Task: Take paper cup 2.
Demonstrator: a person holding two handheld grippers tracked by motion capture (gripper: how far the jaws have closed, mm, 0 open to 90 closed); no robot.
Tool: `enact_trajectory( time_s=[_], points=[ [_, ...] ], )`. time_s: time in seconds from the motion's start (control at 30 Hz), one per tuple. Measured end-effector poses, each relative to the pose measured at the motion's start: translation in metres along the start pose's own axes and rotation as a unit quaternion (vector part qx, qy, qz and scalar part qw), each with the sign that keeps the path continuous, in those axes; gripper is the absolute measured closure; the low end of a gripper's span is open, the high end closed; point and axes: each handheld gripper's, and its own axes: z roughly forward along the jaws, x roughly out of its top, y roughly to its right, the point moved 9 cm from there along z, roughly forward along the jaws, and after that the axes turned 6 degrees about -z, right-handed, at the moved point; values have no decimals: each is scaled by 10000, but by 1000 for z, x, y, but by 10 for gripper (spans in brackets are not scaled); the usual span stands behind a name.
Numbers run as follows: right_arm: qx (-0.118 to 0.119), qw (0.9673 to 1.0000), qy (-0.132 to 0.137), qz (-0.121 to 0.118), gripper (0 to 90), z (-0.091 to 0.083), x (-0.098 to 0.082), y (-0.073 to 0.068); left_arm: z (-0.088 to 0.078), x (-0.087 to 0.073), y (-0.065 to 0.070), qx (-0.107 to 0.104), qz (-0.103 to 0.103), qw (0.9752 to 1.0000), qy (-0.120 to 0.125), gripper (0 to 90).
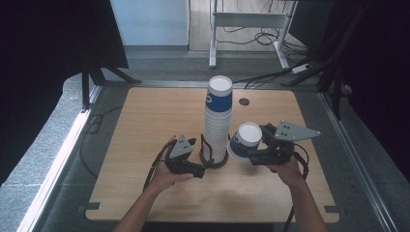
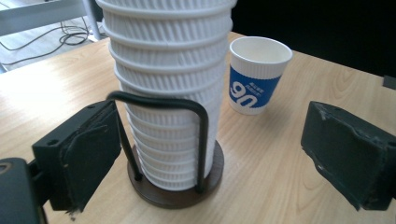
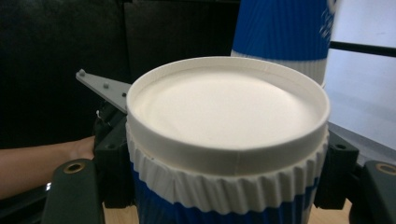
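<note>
So the right gripper (image 1: 255,151) is pinching a blue-and-white ribbed paper cup (image 1: 244,140) tipped so its white bottom faces up toward the high camera, held just right of the tall stack of ribbed white paper cups (image 1: 216,126) sitting in a round dark-brown base with a black wire frame (image 1: 213,158) near the middle of the light wooden table (image 1: 145,125). Meanwhile the left gripper (image 1: 197,155) sits low on the table at the holder's left side, jaws spread wide on either side of the base and not touching it.
</note>
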Motion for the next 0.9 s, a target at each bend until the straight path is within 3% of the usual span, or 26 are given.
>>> enact_trajectory(
  time_s=[0.37, 0.6, 0.9],
  points=[
    [-2, 9999, 29, 139, 263, 6, -32, -13, -18, -13, 4, -27, -36, 9999, 97, 73],
    [-40, 9997, -138, 203, 262, 17, -56, -20, -29, -17, 2, -70, -181, 9996, 212, 80],
    [19, 9990, -242, 378, 262, 31, -79, -27, -36, -20, 4, -149, -215, 9994, 230, 80]
  ],
)
